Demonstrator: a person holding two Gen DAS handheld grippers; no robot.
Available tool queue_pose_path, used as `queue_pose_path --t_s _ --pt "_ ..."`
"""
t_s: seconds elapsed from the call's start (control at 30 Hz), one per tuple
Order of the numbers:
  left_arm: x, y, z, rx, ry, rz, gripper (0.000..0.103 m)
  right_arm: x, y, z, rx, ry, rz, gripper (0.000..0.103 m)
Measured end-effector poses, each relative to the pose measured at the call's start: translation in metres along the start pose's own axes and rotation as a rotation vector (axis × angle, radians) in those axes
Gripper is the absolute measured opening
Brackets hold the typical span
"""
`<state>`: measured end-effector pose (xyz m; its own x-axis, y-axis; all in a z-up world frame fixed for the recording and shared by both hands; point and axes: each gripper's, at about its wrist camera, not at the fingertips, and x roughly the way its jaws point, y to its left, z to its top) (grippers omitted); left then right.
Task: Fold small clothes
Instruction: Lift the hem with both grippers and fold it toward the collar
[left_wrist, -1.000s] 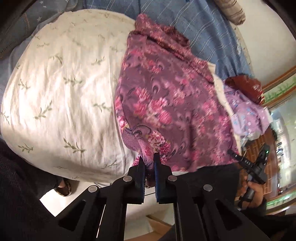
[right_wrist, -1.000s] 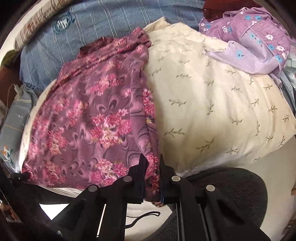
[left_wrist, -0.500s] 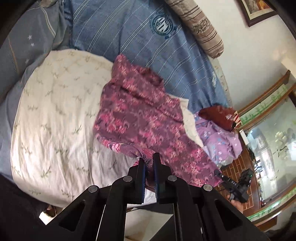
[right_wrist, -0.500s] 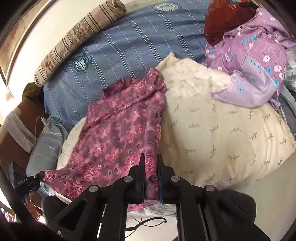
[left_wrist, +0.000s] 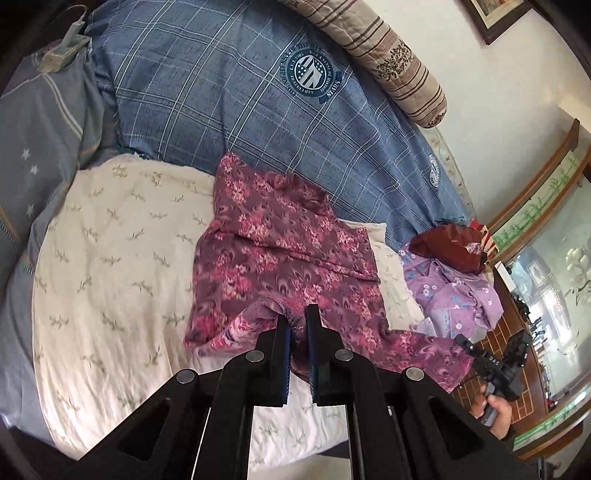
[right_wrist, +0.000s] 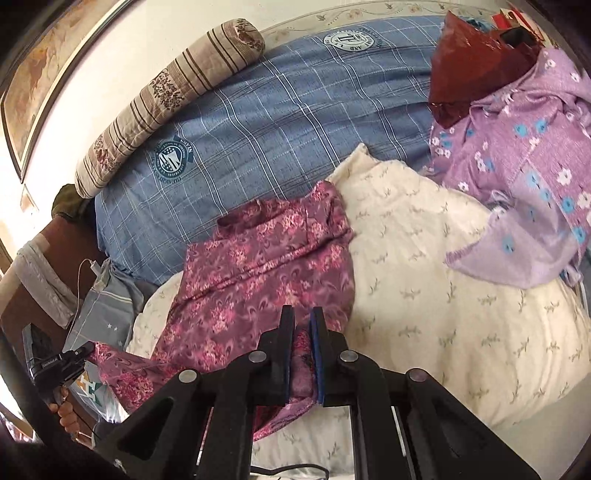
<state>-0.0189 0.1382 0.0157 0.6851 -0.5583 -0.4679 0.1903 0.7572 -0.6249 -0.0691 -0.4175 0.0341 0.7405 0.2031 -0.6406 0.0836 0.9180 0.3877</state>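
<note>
While both claws pinch the floral garment (left_wrist: 280, 258), cream bedding (left_wrist: 110, 280) lies beneath.

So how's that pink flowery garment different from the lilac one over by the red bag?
The pink garment lies spread on the cream quilt, its near edge pinched in both grippers, left and right; the lilac garment sits crumpled and untouched. Pink is darker, with pink blooms; lilac is paler, with blue and white flowers. Both are floral.

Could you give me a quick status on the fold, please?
Left gripper and right gripper both shut on the maroon garment, hem lifted off the cream quilt. Lilac clothes lie clear to the right.
</note>
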Motion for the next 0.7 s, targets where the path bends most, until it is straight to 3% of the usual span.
queue_pose_path --t_s 0.33,0.7 --pt "0.037 -0.008 0.036 0.031 -0.020 0.059 0.006 0.036 0.015 0.044 -0.033 -0.017 -0.006 0.006" --pt "0.083 -0.041 0.056 0.154 -0.041 0.279 0.006 0.089 0.020 0.078 -0.032 0.012 -0.040 0.005"
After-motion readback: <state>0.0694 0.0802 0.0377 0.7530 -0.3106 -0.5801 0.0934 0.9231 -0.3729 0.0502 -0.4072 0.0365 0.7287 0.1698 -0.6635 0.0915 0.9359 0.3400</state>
